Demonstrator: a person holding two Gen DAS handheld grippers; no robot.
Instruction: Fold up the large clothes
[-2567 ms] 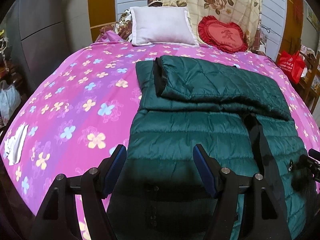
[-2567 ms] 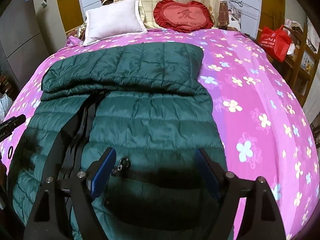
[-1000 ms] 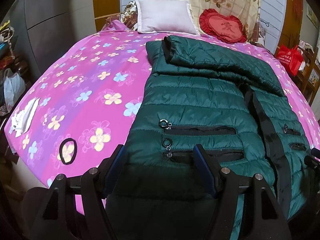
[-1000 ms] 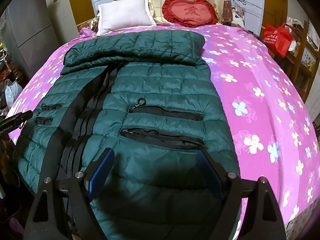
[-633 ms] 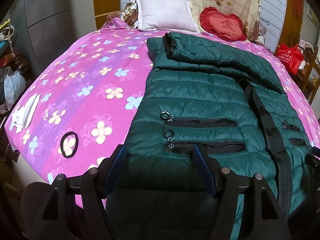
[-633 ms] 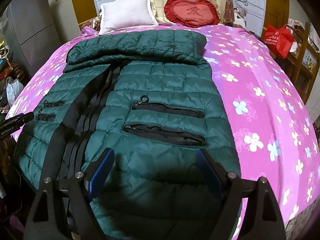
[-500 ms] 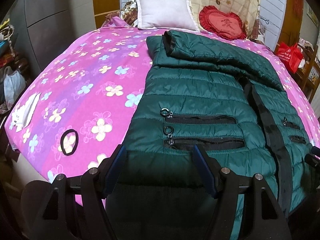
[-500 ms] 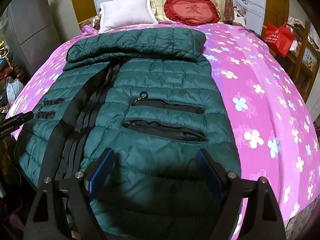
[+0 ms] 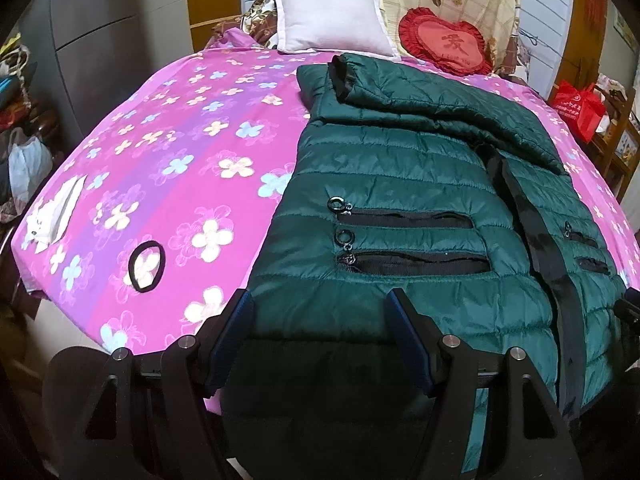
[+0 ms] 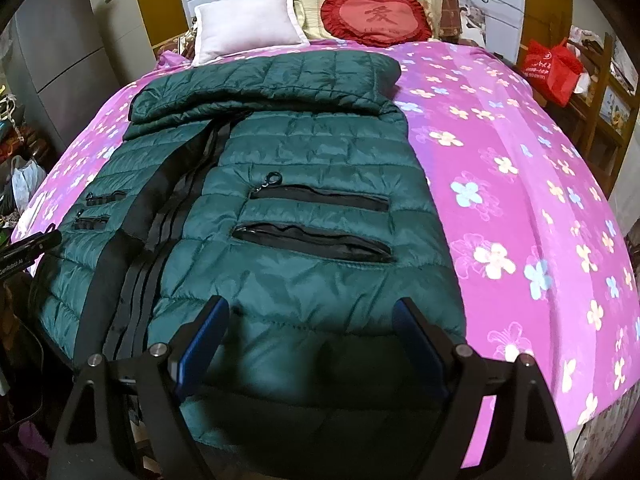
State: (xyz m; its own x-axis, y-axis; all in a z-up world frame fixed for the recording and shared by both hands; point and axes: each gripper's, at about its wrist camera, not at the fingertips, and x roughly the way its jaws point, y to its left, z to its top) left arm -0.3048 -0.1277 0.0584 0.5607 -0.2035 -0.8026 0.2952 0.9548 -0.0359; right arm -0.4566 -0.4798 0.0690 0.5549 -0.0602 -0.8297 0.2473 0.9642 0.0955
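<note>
A dark green quilted jacket [image 9: 400,168] lies front up on the pink flowered bed [image 9: 180,152], its sleeves folded across the chest at the far end. A black zip band [image 10: 160,216] runs down its middle, with zip pockets on both sides. Its hem hangs over the bed's near edge. My left gripper [image 9: 319,300] hovers open over the hem on the jacket's left half. My right gripper [image 10: 311,304] hovers open over the hem on the jacket's [image 10: 320,152] right half. Neither gripper's pads touch the fabric.
A white pillow [image 9: 332,20] and a red heart cushion [image 9: 444,44] lean at the headboard. A black hair tie [image 9: 146,266] and a white packet [image 9: 56,216] lie near the bed's left edge. A red bag [image 10: 552,68] stands right, grey cabinets [image 10: 60,52] left.
Since the earliest frames both grippers have drawn back toward the bed's near edge, bringing the pockets and hem into view. Over the last second almost nothing has moved.
</note>
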